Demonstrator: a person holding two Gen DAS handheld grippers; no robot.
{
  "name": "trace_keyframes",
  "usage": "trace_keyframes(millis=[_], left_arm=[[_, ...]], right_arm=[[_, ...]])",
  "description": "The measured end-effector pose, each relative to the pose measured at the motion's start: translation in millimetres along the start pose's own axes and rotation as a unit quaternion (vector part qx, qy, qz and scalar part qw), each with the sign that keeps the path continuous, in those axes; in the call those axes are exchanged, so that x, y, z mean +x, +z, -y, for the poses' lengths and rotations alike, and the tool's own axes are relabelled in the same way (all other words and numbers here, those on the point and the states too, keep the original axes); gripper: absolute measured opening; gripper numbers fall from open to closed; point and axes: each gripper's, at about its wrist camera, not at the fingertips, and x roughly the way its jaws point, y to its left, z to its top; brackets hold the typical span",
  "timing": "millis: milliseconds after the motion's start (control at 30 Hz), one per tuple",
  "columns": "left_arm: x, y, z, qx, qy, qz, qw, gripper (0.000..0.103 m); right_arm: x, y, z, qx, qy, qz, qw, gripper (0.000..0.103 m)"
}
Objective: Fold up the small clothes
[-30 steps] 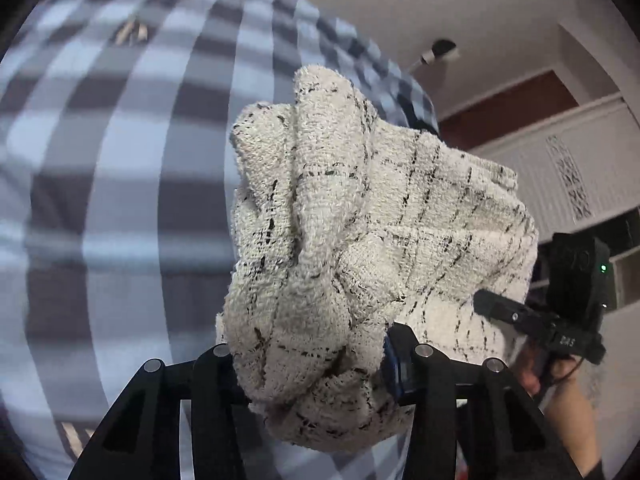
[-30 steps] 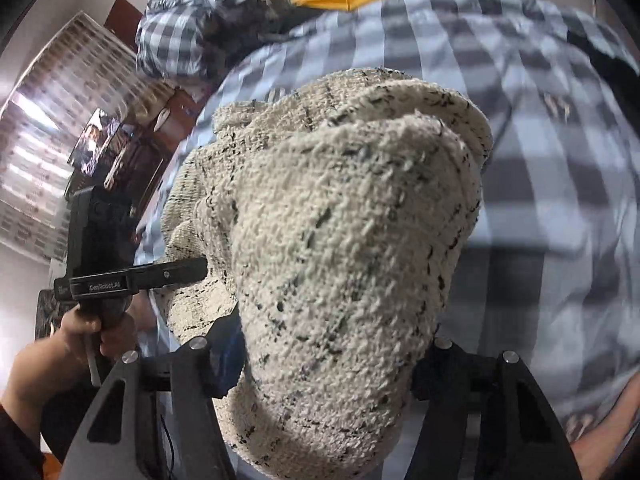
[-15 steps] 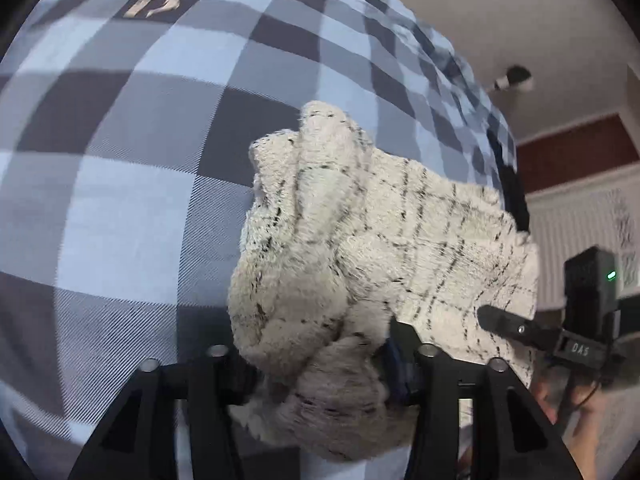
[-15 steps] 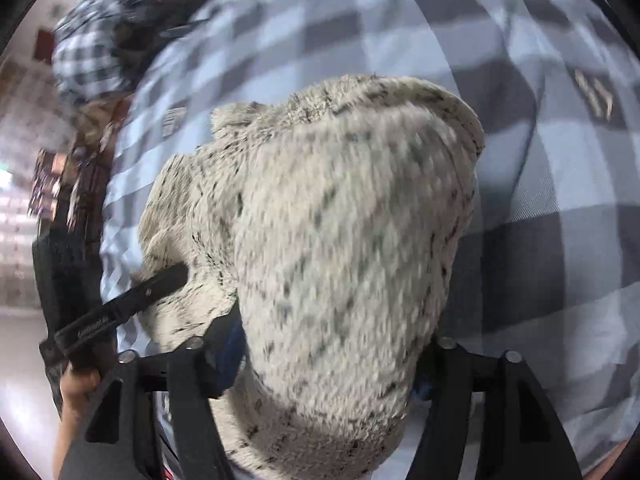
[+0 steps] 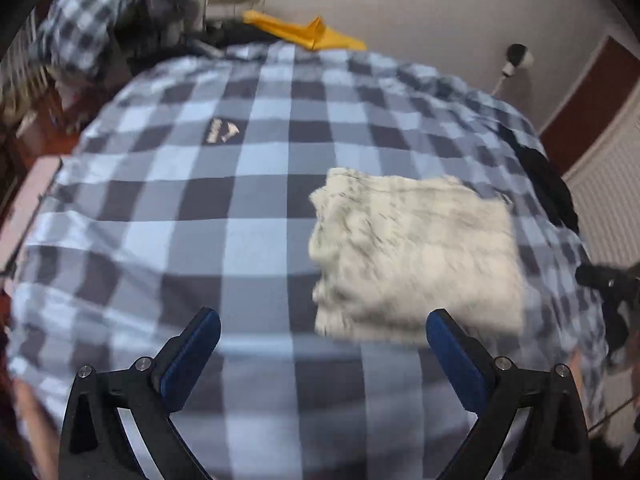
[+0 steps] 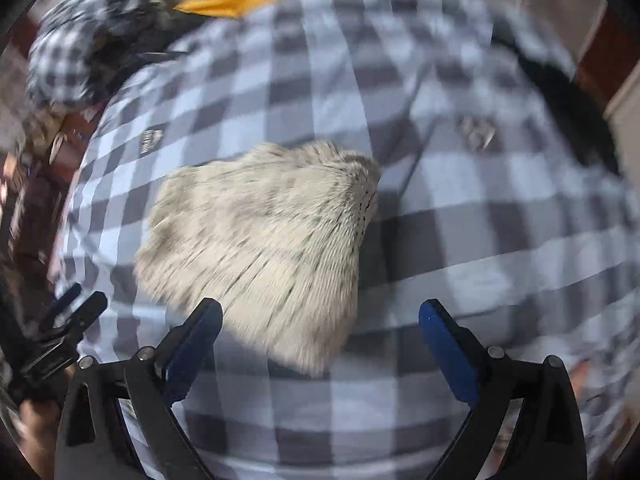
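The cream knitted garment (image 5: 416, 252), flecked with dark thread, lies as a folded, roughly square bundle on the blue-and-grey checked bedspread (image 5: 240, 200). In the left wrist view it sits right of centre; in the right wrist view (image 6: 260, 256) it sits left of centre.

The step in hand looks like the release after a fold. To do it well, both grippers should lift straight clear so that no finger drags a layer back open, and the bundle's edges should be checked for squareness before any further fold or setting aside. The knit looks thick and springy, so the top layer may lift a little; a light press could settle it.

The left gripper (image 5: 322, 344) has its jaws opening, wide apart, with nothing between them: the bundle lies beyond and to the right, its near right corner close to the right finger (image 5: 452, 356). The right gripper (image 6: 320, 340) is likewise opening wide and empty; the bundle's lower tip shows between its fingers, lying on the bed beyond them, and the pads press on nothing.

Further out, a yellow cloth (image 5: 304, 32) and a heap of checked fabric (image 5: 100, 12) lie at the upper left edge of the bed.
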Motion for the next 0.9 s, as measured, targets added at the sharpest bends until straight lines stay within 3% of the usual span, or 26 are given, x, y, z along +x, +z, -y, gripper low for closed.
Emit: trace_keyframes(millis=[100,267,400,467,700,833,900], left_arm=[[-54.1,-25.1,16.8,0.023,0.02,0.025,0.9992,0.103],[-146.6,-73.7,34.2,0.035,0.062,0.081,0.9941,0.103],[-185.7,-94.0,34.8,0.034,0.063,0.099,0.9926,0.103],[-200.6,-100.5,33.9,0.033,0.066,0.109,0.9912,0.103],[-208.3,-121.1,28.9,0.06,0.062,0.148,0.9852,0.103],[-188.4,-119.9,17.7,0.039,0.035,0.093,0.9943,0.103],[-181.1,-121.5,15.6,0.026,0.04,0.088,0.995,0.103]], right_arm=[[-56.3,-46.2,-20.4,-0.042,0.01,0.032,0.999,0.097],[-96.5,-86.5,-55.5,-0.069,0.02,0.099,0.992,0.097],[-112.7,-106.7,-72.6,-0.092,-0.026,0.188,0.977,0.097],[-122.6,-118.3,-74.3,-0.088,-0.035,0.211,0.973,0.097],[-95.8,-111.6,-52.8,-0.018,0.009,0.156,0.988,0.097],[-72.2,-108.4,-37.4,0.026,0.047,0.103,0.993,0.097],[-56.0,-112.3,-25.6,0.09,0.079,0.082,0.989,0.097]])
